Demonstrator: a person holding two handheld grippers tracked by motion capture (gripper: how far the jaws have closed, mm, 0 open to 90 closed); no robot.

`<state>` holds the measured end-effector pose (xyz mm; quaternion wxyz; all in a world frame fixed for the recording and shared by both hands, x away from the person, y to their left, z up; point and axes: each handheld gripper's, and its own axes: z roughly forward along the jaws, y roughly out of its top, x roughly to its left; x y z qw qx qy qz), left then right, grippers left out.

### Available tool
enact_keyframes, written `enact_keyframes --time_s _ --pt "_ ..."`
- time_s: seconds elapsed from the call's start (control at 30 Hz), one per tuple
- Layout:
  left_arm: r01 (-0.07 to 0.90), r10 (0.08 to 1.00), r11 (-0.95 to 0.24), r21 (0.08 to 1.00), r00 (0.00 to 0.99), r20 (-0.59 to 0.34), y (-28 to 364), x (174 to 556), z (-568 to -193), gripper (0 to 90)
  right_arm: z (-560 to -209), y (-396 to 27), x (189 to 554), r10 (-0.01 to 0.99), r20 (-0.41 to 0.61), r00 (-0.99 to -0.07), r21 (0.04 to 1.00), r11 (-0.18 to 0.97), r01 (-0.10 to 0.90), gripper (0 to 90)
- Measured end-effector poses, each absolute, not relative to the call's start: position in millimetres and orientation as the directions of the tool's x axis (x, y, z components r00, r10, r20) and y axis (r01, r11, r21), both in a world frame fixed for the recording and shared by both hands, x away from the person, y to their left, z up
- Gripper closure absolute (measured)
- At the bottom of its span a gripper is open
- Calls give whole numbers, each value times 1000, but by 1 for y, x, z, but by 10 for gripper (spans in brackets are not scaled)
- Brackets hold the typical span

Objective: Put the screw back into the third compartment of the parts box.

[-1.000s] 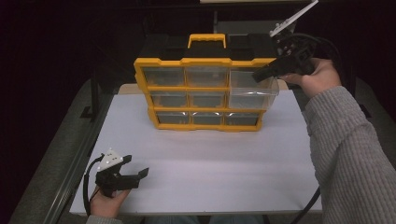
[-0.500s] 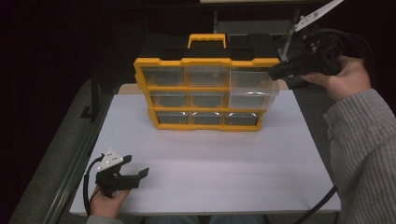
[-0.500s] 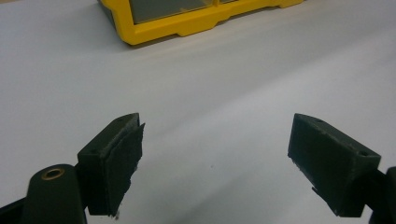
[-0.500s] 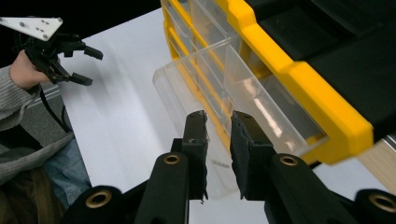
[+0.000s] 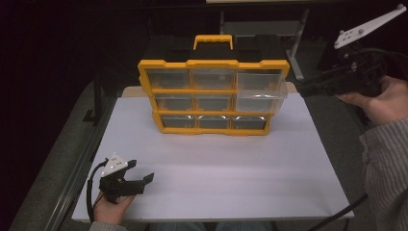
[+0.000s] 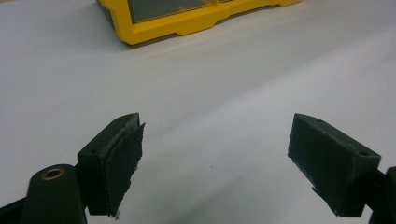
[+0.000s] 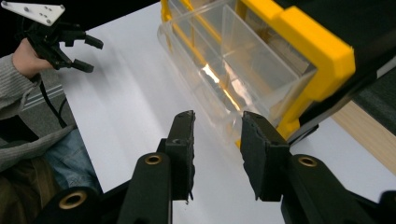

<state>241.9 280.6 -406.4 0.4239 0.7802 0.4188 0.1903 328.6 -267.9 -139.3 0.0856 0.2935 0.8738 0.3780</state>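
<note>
Two grippers (image 5: pixel 140 179) (image 5: pixel 308 89) apart, empty – white table (image 5: pixel 240 168), yellow organizer (image 5: pixel 214 96), dark room

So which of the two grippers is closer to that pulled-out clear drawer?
The right gripper: it hangs just off the clear drawer to its right, not touching. The left gripper rests at the table's near-left corner, far from it.

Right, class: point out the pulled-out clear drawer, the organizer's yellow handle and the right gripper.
Pulled-out clear drawer (image 5: pixel 260 94), high view, on its clear front wall.
Yellow handle (image 5: pixel 213 38), high view, on its top bar.
Right gripper (image 7: pixel 217 140), right gripper view, midway between its fingertips.
</note>
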Motion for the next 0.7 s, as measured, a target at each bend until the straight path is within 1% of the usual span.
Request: enact_keyframes --time_s 0.13,0.27,0.37,0.63,0.7 --pt "493 815 -289 821 576 -59 280 241 -406 172 -150 -275 319 586 60 -808 718 537 443 581" --pt "483 810 -301 822 584 -46 280 242 -406 172 -162 -278 312 596 53 -801 719 534 445 561" --pt "482 810 -300 823 584 -47 280 242 -406 172 -173 -280 309 603 48 -797 720 532 446 524" --pt "477 809 -285 831 585 -58 279 242 -405 172 -204 -287 304 597 84 -797 721 516 463 502" --pt "480 810 -282 831 583 -62 278 241 -405 172 -211 -289 302 603 85 -793 723 510 465 483"
